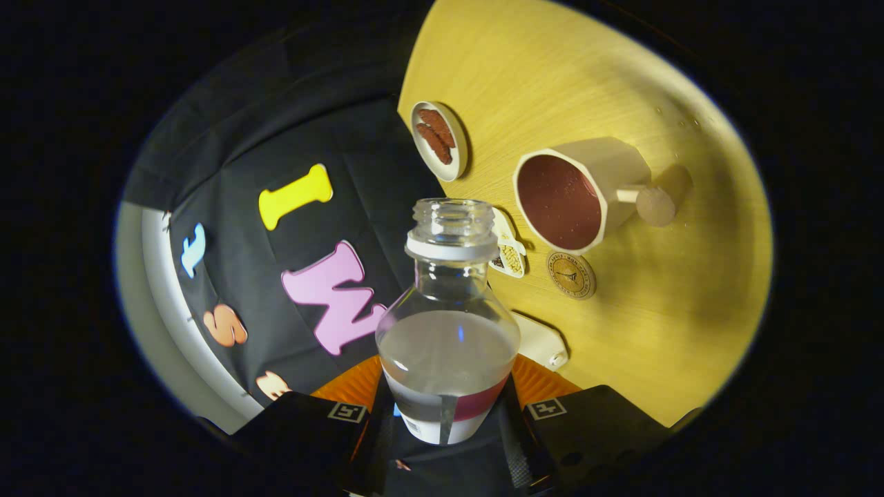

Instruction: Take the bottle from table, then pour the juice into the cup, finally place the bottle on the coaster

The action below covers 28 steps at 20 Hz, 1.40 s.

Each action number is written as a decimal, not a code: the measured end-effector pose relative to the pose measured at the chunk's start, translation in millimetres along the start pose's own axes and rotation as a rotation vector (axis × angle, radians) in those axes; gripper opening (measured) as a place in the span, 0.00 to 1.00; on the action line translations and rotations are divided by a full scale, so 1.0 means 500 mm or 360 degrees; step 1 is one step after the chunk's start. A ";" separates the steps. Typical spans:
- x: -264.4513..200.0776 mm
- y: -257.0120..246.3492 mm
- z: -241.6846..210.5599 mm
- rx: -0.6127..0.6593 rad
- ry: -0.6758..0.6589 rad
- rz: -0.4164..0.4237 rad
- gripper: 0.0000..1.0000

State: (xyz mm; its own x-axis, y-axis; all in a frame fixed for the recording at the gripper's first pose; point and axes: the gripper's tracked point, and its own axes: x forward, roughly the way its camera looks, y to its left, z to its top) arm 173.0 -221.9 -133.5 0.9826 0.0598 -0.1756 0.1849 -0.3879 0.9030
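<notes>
Writing on the bottle [447, 324] cannot be made out — its white-and-red label sits low between the fingers. Both fingers of the gripper [445, 421] clamp it, neck open, clear liquid inside, tipped toward the cup [577, 197]. Beyond it on the table [656, 310] lies the round coaster [571, 275] — its print too small to read.

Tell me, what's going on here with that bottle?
A person's handheld tool grips an open bottle, both fingers pressed on its sides. It is tilted toward the cup lying beyond it on the wooden table. The liquid stays inside, nothing pours yet. The round coaster waits beside the cup.
</notes>
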 end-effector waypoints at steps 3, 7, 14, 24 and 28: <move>-0.041 -0.015 -0.019 -0.0468 0.0087 -0.0012 0.69; -0.100 -0.048 -0.056 -0.1020 0.0202 0.0003 0.68; -0.143 -0.157 -0.049 -0.1955 0.0220 -0.0069 0.68; 0.004 -0.125 -0.050 -0.2923 -0.0174 -0.0179 0.69; 0.100 -0.089 -0.052 -0.3002 -0.0343 -0.0211 0.69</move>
State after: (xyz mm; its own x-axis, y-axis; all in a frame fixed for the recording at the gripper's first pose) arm 214.0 -177.7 -172.4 0.9721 -0.1567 -0.1744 0.1671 0.9849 0.0462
